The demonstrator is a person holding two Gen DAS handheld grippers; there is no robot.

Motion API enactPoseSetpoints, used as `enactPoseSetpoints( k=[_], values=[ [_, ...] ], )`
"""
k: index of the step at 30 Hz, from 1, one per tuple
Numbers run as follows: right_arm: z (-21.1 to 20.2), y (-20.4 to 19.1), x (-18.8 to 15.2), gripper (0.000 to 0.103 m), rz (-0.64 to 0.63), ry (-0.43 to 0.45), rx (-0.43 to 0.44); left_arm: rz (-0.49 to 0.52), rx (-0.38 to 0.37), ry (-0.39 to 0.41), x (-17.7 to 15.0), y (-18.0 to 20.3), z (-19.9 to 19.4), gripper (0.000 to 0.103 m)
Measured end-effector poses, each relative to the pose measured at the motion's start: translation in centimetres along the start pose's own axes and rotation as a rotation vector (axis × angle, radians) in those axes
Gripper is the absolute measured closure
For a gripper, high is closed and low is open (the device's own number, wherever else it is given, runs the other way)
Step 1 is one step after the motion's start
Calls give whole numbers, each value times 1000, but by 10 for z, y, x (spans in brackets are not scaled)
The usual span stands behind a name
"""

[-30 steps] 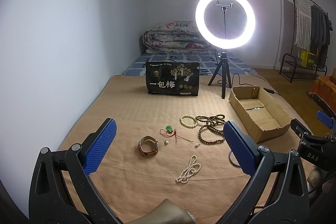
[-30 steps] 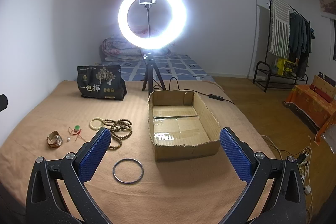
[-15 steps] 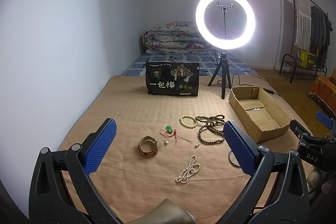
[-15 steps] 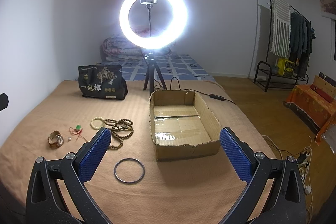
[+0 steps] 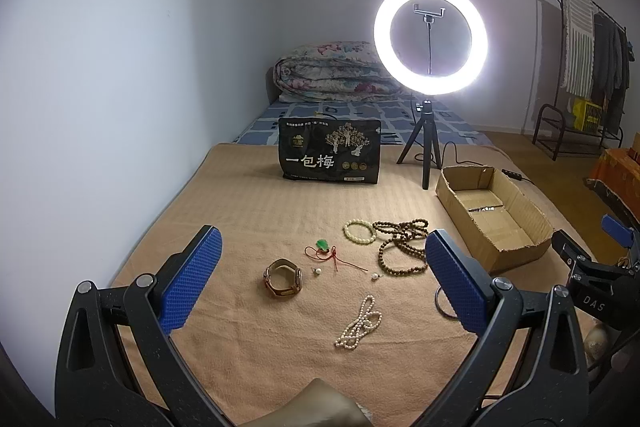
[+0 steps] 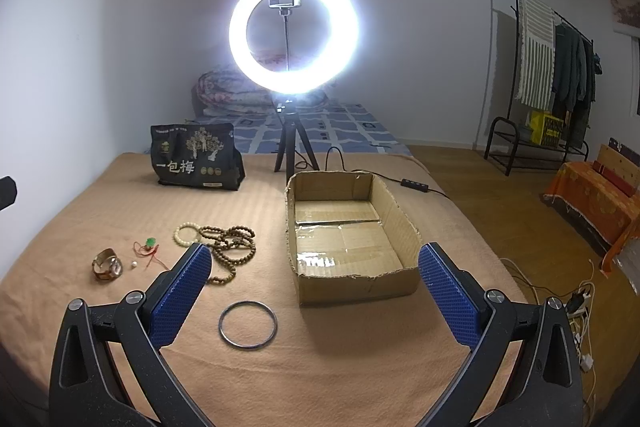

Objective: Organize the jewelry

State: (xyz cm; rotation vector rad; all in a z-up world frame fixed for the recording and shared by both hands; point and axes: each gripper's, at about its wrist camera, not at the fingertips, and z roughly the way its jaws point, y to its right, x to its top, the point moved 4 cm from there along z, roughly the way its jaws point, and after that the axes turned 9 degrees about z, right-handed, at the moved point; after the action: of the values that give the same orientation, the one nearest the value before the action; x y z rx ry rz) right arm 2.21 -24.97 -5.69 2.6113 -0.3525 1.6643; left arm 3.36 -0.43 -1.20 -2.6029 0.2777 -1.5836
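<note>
Bed (image 6: 360,379) under a tan blanket, jewelry spread on it.
On it lie a watch (image 5: 282,277), pearl strand (image 5: 359,323), wooden beads (image 5: 400,247), pale bracelet (image 5: 359,231), metal bangle (image 6: 247,324), cardboard box (image 6: 352,239), black bag (image 5: 330,157) and ring light tripod (image 5: 425,151).

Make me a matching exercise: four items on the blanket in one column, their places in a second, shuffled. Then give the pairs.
Things:
1. thin dark metal bangle
2. white pearl strand
3. brown leather-strap watch
4. open cardboard box

Places:
A. farthest left of the jewelry
B. beside the ring light's tripod, empty
C. just before the box's near left corner
D. nearest the left gripper, alone

Pairs: 1-C, 2-D, 3-A, 4-B
</note>
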Motion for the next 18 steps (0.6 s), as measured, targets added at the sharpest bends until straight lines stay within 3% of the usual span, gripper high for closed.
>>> enactPoseSetpoints(
  k=[18],
  values=[
    [2,0,-1,0,2,-5,4,-5,0,-2,1,3,-1,0]
  ],
)
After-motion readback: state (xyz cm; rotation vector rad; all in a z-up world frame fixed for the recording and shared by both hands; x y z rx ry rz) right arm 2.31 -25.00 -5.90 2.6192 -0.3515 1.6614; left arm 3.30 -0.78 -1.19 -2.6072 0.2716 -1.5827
